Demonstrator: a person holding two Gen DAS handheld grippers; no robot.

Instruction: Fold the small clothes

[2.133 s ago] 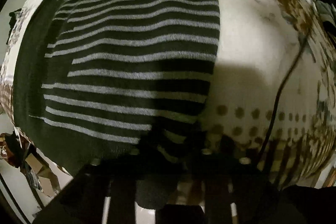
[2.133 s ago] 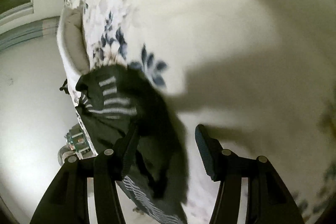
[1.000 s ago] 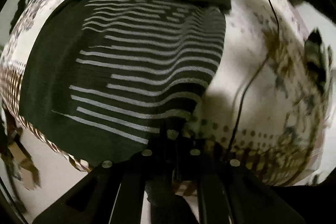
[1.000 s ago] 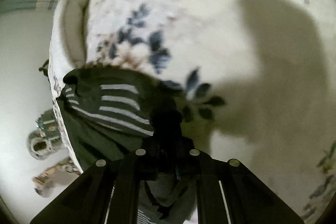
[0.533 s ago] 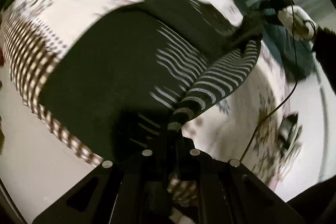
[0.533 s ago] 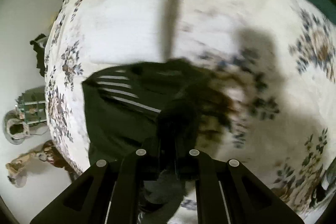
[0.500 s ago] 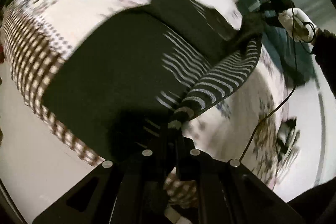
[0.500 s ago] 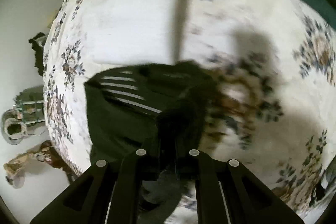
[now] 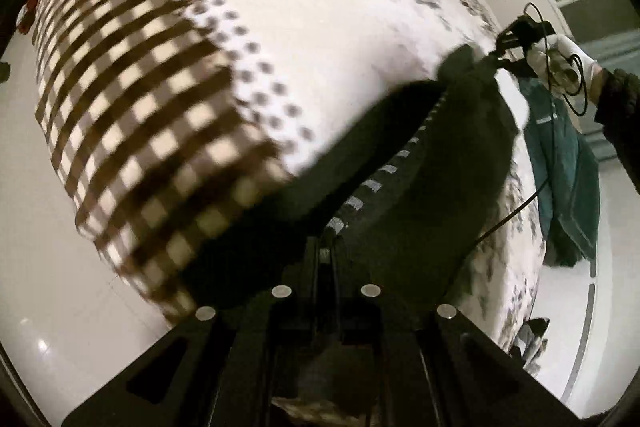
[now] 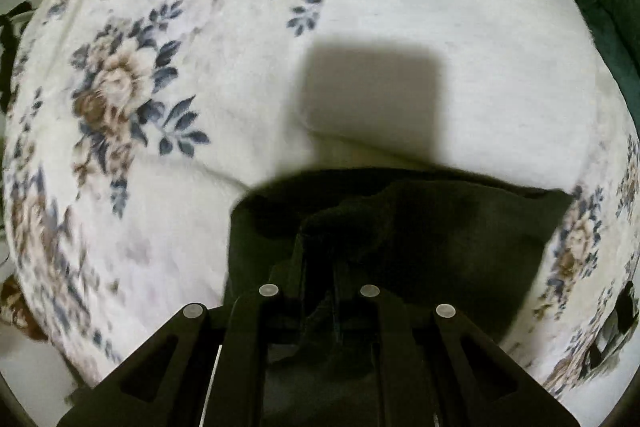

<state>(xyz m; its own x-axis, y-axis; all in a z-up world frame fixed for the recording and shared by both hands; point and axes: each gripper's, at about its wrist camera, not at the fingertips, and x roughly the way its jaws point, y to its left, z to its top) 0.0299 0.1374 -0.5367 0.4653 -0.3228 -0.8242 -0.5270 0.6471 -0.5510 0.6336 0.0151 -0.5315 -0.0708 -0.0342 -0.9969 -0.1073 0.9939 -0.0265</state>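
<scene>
Over the bed, with its white floral cover and a brown checked band along one side, the left hand-held gripper has its fingers pinched tight on an edge of the dark striped garment. A row of pale stripe ends runs up the cloth from that pinch. From there the garment stretches up and away above the bed to the right hand-held gripper, seen far off in a white-gloved hand with a cable looped beside it. Past the bed's far edge from the checked band a teal cloth hangs down. Seen from its own camera, the right hand-held gripper is clenched on a bunched fold of the same garment (plain dark here, no stripes showing), which drapes over the floral bed cover directly below it.
</scene>
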